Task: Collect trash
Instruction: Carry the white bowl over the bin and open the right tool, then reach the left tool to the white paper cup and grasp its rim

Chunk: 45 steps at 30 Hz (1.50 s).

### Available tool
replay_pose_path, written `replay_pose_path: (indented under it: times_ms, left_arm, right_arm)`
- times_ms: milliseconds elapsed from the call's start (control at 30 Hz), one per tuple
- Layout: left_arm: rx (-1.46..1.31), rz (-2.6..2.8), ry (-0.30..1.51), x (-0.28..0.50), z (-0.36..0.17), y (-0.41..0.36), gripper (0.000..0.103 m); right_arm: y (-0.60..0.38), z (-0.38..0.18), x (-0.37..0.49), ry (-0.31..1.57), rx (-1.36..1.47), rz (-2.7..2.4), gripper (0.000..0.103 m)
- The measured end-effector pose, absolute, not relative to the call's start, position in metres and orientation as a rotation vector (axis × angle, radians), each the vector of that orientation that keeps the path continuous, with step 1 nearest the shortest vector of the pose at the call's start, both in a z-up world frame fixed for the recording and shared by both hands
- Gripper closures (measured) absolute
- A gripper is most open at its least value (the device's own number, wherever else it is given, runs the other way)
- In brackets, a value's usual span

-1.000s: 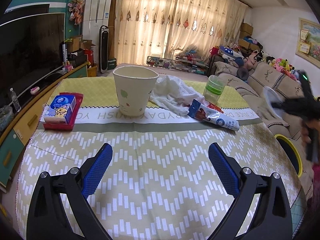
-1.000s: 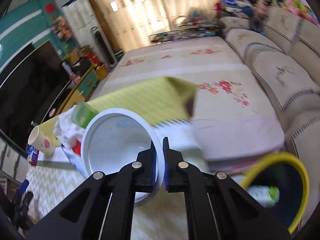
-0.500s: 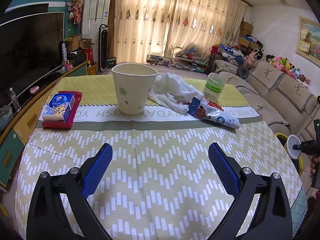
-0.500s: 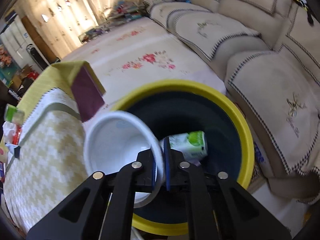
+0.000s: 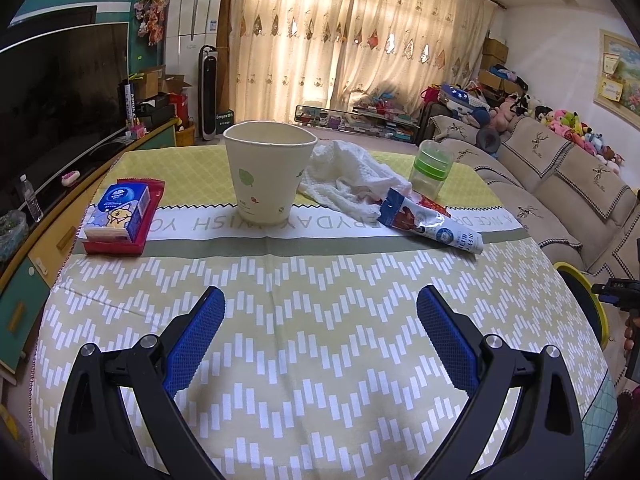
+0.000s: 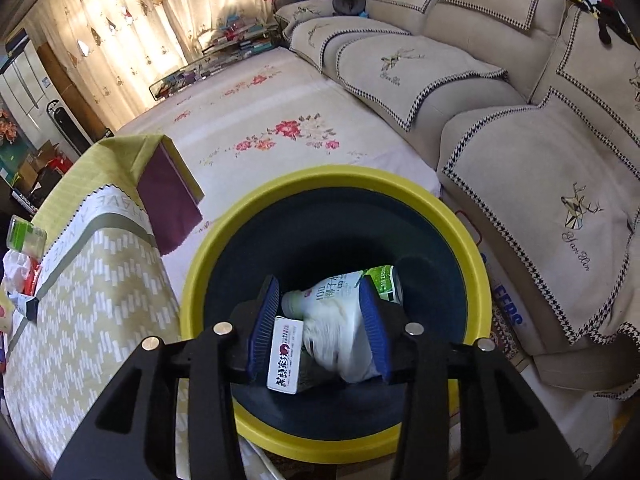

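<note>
The white bowl that the right gripper pinched by its rim half a second ago is no longer between its jaws: they have just been opening and now stand apart with nothing clamped. A blurred white shape shows between them, down inside the bin; it may be that bowl, but the blur leaves this uncertain. A second ago the gripper was still over the desk edge; now it hangs right above the bin's mouth.

The bin has a yellow rim and a dark inside. In it lie a white and green bottle on its side and a small white carton with red print; the gripper's arms cover part of both.

In the left wrist view little differs: the left gripper has its blue jaws spread wide over the patterned desk, holding nothing, as before. On the desk, the paper cup stands upright and looks empty from this angle; beside it lie a white cloth and a blue and white wrapper, with a green-lidded clear jar behind. A red tray holds a blue tissue pack. At the right edge only a sliver of the bin's rim and part of the right gripper show.
</note>
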<state>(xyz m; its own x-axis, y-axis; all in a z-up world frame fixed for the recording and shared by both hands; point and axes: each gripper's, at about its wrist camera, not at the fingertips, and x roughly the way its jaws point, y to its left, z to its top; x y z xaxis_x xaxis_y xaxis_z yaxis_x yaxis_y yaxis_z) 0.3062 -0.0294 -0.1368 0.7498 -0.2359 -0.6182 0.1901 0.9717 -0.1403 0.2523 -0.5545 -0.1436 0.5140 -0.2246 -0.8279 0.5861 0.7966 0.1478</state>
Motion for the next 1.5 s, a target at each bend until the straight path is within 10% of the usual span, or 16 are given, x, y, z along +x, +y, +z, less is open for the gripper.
replay_pose_path:
  times_ms: [500,1167,1500]
  left_arm:
    - [0.073,-0.311,0.644,0.35,-0.064,-0.026,0.009]
    - [0.299,-0.308,0.82,0.457,-0.094,-0.068,0.053]
    - [0.289,-0.288,0.891,0.459,-0.114,-0.064,0.092]
  right_arm:
    - [-0.535,-0.128,0.252,0.843,0.451,-0.432,0.057]
    - [-0.54,-0.145,0.246,0.875,0.48,-0.419,0.057]
    - [-0.539,-0.146,0.242,0.873,0.488,-0.407,0.057]
